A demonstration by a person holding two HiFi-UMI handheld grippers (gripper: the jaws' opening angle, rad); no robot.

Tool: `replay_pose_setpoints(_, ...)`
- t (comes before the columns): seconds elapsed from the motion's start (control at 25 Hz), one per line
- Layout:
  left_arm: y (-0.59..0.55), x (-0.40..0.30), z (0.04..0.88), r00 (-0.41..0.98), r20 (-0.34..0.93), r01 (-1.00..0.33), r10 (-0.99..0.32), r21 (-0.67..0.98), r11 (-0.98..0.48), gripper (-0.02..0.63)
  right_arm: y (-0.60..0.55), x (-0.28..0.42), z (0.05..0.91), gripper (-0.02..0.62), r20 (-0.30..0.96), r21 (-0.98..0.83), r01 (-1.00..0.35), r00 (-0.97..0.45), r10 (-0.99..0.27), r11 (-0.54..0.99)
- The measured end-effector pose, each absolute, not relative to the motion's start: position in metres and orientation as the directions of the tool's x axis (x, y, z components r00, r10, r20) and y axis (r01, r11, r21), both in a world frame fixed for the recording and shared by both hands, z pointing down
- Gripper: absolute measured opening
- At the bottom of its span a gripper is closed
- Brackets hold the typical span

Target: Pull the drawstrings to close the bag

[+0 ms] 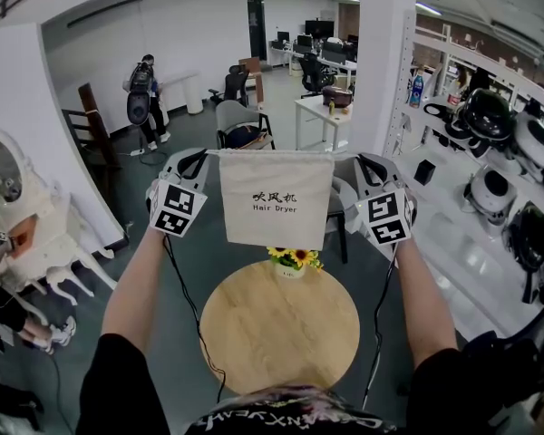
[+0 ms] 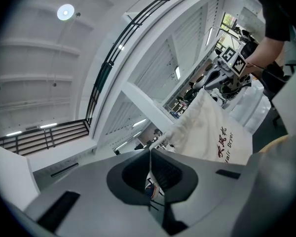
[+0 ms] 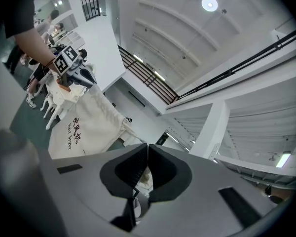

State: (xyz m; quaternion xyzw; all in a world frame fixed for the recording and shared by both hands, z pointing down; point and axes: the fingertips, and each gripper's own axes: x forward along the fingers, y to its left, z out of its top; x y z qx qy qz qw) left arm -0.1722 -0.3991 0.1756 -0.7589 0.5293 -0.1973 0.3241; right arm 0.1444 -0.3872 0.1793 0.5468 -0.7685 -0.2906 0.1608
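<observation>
1. Left gripper [image 2: 150, 154]: jaws pressed together, pinching the left drawstring [image 2: 159, 140]. The cord runs from the jaw tips to the corner of the hair dryer bag [image 2: 214, 132].
2. Right gripper [image 3: 147, 149]: jaws likewise closed tight, pinching the right drawstring [image 3: 135, 136], which leads to the opposite corner of the bag.
3. Head view: both grippers are held level at chest height, one on each side of the bag, and the arms reach forward.
4. Hair dryer bag: cream cloth, printed "Hair Dryer". It hangs in the air between the two grippers with its top hem drawn straight across, and it touches nothing below.
5. Round wooden table [image 1: 281, 333]: stands under the bag and well apart from it. A small pot of sunflowers [image 1: 292, 261] sits at its far edge.
6. Beyond the table: a grey chair [image 1: 240, 120] and a white column [image 1: 385, 53].
7. Right side: white shelving [image 1: 490, 216] carries dark and white devices.
8. Far left: a person [image 1: 148, 98] stands by the wall.
</observation>
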Motion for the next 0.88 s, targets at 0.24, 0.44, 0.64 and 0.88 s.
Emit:
replay_pose_setpoints(0.24,-0.400,-0.177,0.174,0.355,-0.046,-0.697,-0.934,-0.679,-0.232,0.020,-0.389,0.148,0.179,0.006,-0.075,0.594,-0.768,-0.348,-0.934,0.239)
replay_pose_setpoints(0.44,-0.401,-0.181,0.173,0.345,-0.049,-0.721,-0.937,-0.653,-0.232,0.020,-0.389,0.151,0.178,0.006,-0.072,0.563,-0.789,-0.341,-0.937,0.245)
replay_pose_setpoints(0.64,-0.403,-0.184,0.176,0.340,-0.051,-0.745,-0.939,-0.624,-0.236,0.018,-0.391,0.157,0.179,0.006,-0.071,0.530,-0.807,-0.347,-0.935,0.259)
replay_pose_setpoints(0.88,-0.404,-0.188,0.173,0.337,-0.051,-0.756,-0.940,-0.610,-0.238,0.018,-0.396,0.162,0.180,0.006,-0.069,0.519,-0.814,-0.342,-0.937,0.259)
